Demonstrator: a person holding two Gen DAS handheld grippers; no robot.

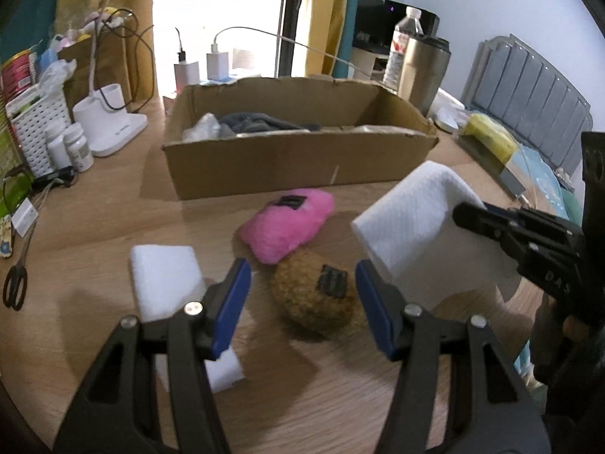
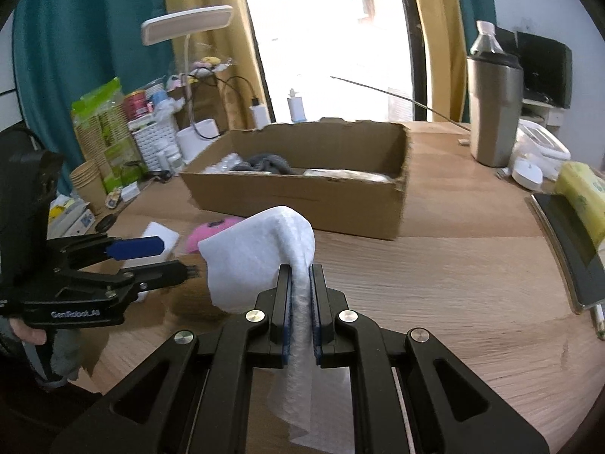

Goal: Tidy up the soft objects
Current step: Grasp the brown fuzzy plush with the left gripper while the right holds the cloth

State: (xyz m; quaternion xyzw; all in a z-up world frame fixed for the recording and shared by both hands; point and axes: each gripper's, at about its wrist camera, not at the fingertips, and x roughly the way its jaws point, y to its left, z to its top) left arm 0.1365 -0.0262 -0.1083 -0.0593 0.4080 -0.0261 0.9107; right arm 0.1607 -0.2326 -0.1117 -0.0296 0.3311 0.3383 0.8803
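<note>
The right gripper (image 2: 301,276) has its jaws pinched on a white paper towel sheet (image 2: 261,253), lifted above the wooden surface (image 2: 453,283). Only the left wrist view shows the left gripper (image 1: 302,283), jaws apart and empty, over a brown fuzzy pouch (image 1: 314,299), with a pink fuzzy pouch (image 1: 287,223) beyond and the open cardboard box (image 1: 287,166) at the far side.

This was a lived-in room of a home, most likely a bedroom. A padded grey headboard (image 1: 529,102) stood beyond the wooden table (image 2: 453,265), and teal and yellow curtains (image 2: 94,38) framed a bright glass door. The table was crowded with household things: a desk lamp (image 2: 187,28), pill bottles (image 1: 77,147), phone chargers (image 1: 218,64), a steel tumbler (image 2: 493,113), a water bottle (image 1: 404,45), paper cups (image 2: 89,181) and scissors (image 1: 15,283).
</note>
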